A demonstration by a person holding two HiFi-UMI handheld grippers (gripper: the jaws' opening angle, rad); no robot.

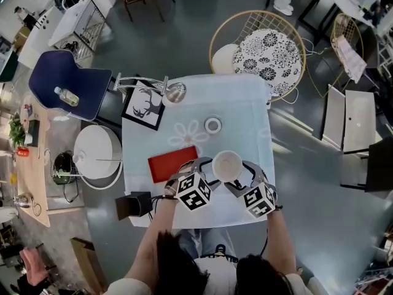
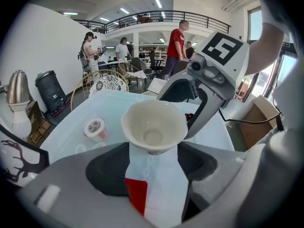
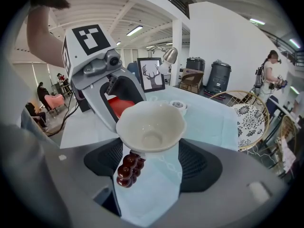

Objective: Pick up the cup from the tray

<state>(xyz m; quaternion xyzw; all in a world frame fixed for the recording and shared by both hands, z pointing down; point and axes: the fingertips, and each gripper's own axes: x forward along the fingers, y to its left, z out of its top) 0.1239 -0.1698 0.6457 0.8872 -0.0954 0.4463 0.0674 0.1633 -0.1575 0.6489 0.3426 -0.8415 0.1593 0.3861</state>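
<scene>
A white flared cup (image 1: pixel 227 166) is held up between my two grippers over the pale blue table (image 1: pixel 245 109), just right of the red tray (image 1: pixel 173 163). My left gripper (image 1: pixel 207 168) meets it from the left and my right gripper (image 1: pixel 243 172) from the right. In the left gripper view the cup (image 2: pixel 154 126) sits across the jaw tips, above the tray's red corner (image 2: pixel 136 194). In the right gripper view the cup (image 3: pixel 151 125) fills the jaw gap, and a string of dark red beads (image 3: pixel 127 168) hangs from its foot. Both grippers look shut on it.
A tape roll (image 1: pixel 213 125) lies mid-table. A metal lamp (image 1: pixel 175 93) and a framed deer picture (image 1: pixel 143 104) stand at the far left corner. A black box (image 1: pixel 136 204) sits by the near left corner. A round wire chair (image 1: pixel 268 54) stands beyond the table.
</scene>
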